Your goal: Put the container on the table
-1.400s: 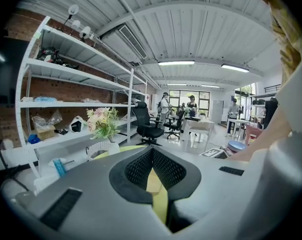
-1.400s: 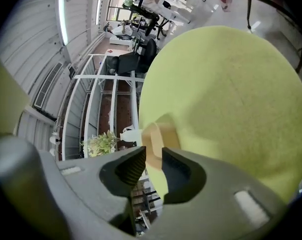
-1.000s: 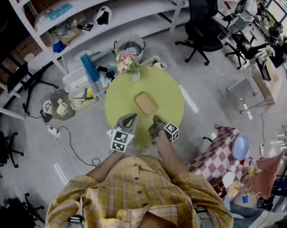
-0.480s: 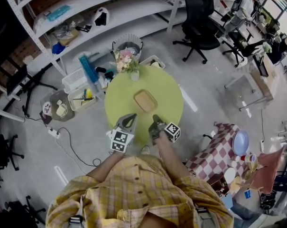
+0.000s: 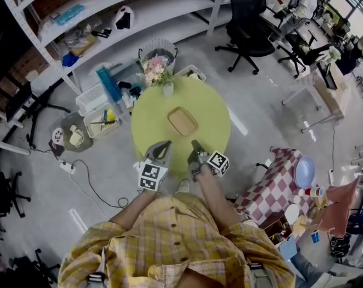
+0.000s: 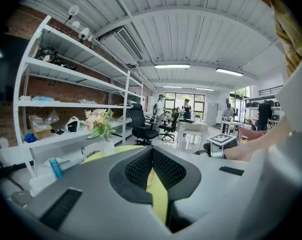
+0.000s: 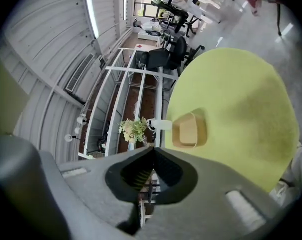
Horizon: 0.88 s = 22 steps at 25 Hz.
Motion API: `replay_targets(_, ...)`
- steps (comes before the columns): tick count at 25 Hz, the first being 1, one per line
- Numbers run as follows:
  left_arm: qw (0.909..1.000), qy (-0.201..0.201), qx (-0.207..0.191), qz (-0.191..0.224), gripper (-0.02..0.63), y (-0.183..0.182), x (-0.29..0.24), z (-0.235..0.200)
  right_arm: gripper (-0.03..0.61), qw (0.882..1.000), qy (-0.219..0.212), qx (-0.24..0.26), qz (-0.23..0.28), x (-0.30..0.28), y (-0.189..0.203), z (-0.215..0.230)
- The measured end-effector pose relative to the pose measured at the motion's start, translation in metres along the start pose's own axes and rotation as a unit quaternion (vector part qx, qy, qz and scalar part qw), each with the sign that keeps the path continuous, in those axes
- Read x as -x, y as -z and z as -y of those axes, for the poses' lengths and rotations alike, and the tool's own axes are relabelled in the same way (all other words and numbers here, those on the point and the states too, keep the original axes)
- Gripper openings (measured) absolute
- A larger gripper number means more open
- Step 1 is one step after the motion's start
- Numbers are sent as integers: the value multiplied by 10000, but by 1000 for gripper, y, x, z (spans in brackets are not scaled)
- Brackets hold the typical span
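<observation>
Tan, shallow and round-cornered, the rectangular tray-like container already sits near the middle of the round yellow-green desk. It looks light, stiff and smooth-walled, so a pinch on one thin rim should do. The left hand-held gripper and right hand-held gripper hover at the near edge, jaws pressed together, holding nothing.

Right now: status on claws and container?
Left claw and right claw shut, empty. Tan rectangular container sits on round yellow-green table. Nothing in the way; flower vase at far edge.
</observation>
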<state>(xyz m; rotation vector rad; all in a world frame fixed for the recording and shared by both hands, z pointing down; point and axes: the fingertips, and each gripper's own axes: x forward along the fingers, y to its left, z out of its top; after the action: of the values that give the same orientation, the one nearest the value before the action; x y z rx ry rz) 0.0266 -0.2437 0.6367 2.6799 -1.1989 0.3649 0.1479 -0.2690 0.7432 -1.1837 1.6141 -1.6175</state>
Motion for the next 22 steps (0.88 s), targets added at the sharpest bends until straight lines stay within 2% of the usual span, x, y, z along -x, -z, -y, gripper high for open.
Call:
replay_targets(14,9999,109,92,34,8,0,5,7,-2,9918,-117,1236,-303,9,19,-33)
replay_targets(22,9998,120,132,35,8,2,12,12,-2,9863,-175,1624,-215,23,14,-52)
